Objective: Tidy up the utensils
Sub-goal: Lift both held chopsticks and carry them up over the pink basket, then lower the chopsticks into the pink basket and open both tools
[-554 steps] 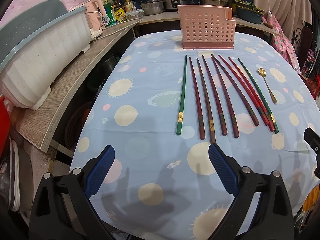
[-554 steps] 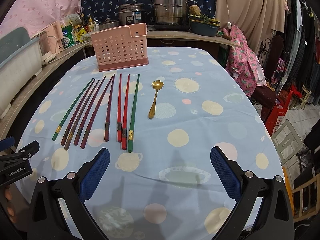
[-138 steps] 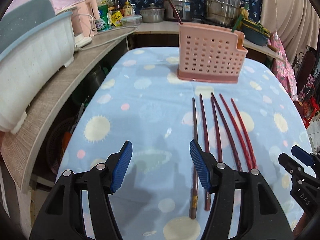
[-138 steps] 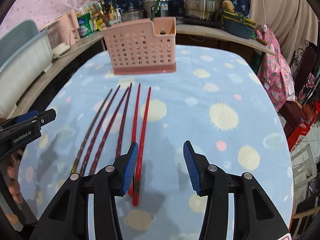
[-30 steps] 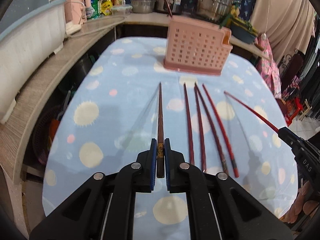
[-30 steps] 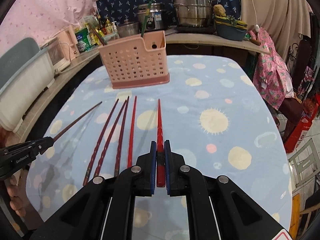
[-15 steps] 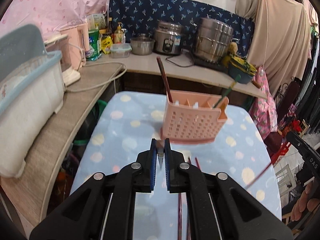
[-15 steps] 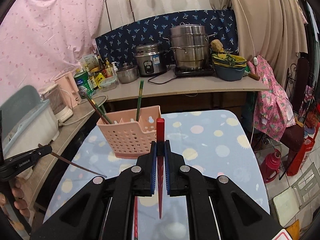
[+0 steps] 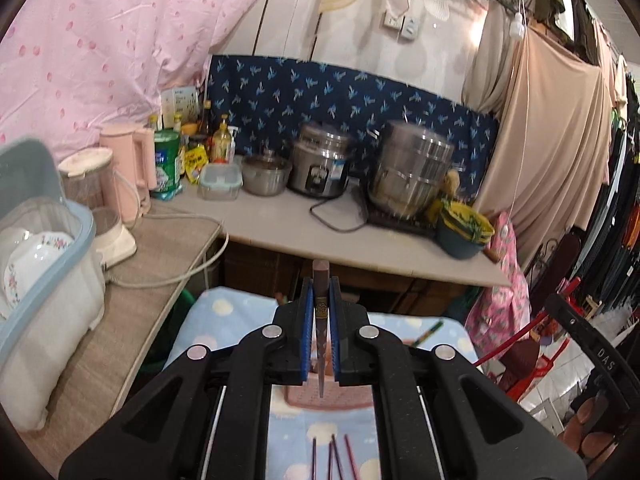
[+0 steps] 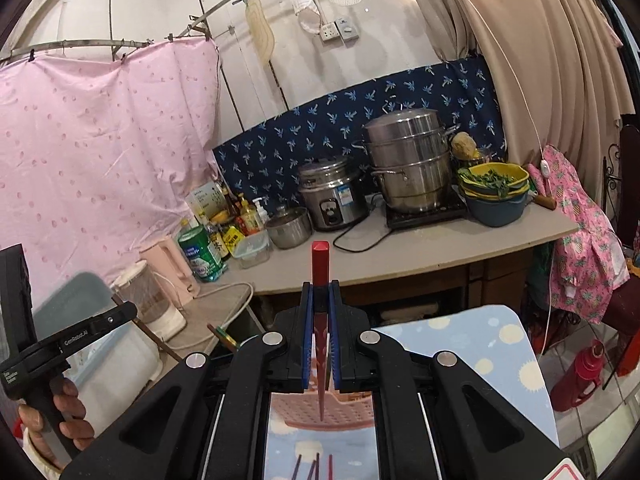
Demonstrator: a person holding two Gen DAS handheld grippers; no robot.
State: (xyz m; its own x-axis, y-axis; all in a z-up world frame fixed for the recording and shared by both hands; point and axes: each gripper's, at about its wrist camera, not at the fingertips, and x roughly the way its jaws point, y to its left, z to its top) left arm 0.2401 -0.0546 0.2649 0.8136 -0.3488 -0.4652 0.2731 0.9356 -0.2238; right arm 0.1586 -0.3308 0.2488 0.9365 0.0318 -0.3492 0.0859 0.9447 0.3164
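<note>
My left gripper is shut on a dark brown chopstick, held upright with its tip pointing down over the pink utensil basket. My right gripper is shut on a red chopstick, also upright, tip down over the same basket. A green chopstick sticks out of the basket. Three chopsticks lie on the blue spotted tablecloth in front of the basket; they also show in the right wrist view. The right gripper's red chopstick shows at the right of the left wrist view.
A counter behind the table holds a rice cooker, a steel steamer pot, a bowl stack and bottles. A dish rack sits on the left ledge. Clothes hang at the right.
Both grippers have tilted further up and moved toward the basket, each with its chopstick. The basket now lies low between the jaws, mostly hidden.
</note>
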